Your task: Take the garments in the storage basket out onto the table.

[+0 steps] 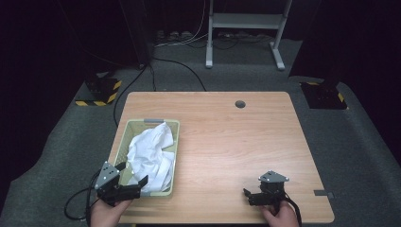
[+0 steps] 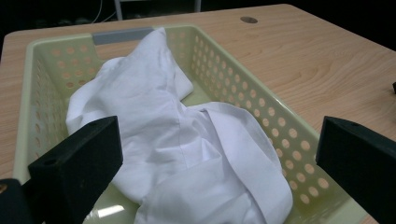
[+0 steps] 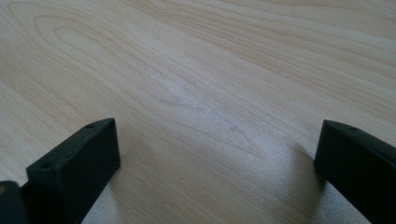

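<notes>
No writing can be read on anything here. The wooden table (image 1: pixel 227 142) lies bare from its middle to the right edge, with 1 round cable hole (image 1: pixel 240 103) near the far edge. The pale green perforated basket (image 1: pixel 124 137) sits at the left edge, with the crumpled white cloth (image 1: pixel 151 156) heaped inside. The left gripper (image 1: pixel 133 174) hangs at the basket's near rim, jaws wide, holding nothing. The right gripper (image 1: pixel 249 195) sits low near the front edge, jaws wide over bare wood.
</notes>
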The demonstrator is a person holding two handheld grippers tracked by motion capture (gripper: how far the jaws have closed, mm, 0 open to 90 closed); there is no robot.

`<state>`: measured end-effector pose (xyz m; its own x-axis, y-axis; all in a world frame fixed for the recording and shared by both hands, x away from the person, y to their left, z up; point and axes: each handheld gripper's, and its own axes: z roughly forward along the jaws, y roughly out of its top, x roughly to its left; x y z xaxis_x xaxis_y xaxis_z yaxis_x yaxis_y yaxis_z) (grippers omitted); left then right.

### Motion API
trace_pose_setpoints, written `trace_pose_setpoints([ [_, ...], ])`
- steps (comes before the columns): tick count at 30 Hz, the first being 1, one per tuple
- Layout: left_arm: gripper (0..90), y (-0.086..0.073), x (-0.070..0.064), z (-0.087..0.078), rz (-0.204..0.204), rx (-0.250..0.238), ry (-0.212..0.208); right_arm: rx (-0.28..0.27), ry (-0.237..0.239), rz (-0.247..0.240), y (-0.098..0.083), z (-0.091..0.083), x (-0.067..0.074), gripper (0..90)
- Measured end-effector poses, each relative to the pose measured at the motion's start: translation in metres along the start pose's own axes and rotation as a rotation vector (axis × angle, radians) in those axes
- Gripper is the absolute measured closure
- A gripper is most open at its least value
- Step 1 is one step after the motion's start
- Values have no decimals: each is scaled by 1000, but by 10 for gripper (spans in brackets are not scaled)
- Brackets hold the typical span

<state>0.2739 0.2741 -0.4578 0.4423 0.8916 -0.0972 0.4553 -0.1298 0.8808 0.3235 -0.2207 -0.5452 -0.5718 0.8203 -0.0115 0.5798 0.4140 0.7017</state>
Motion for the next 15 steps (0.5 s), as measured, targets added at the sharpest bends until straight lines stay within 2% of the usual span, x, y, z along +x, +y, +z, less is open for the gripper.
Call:
trace_pose_setpoints([
  [5, 11, 12, 4, 9, 19, 53, 9, 0, 0, 0, 0, 0, 0, 0],
  [9, 10, 18, 6, 16, 10, 76, 13, 0, 0, -1, 0, 0, 0, 0],
  [15, 9, 28, 11, 29, 23, 145, 33, 0, 0, -1, 0, 0, 0, 0],
])
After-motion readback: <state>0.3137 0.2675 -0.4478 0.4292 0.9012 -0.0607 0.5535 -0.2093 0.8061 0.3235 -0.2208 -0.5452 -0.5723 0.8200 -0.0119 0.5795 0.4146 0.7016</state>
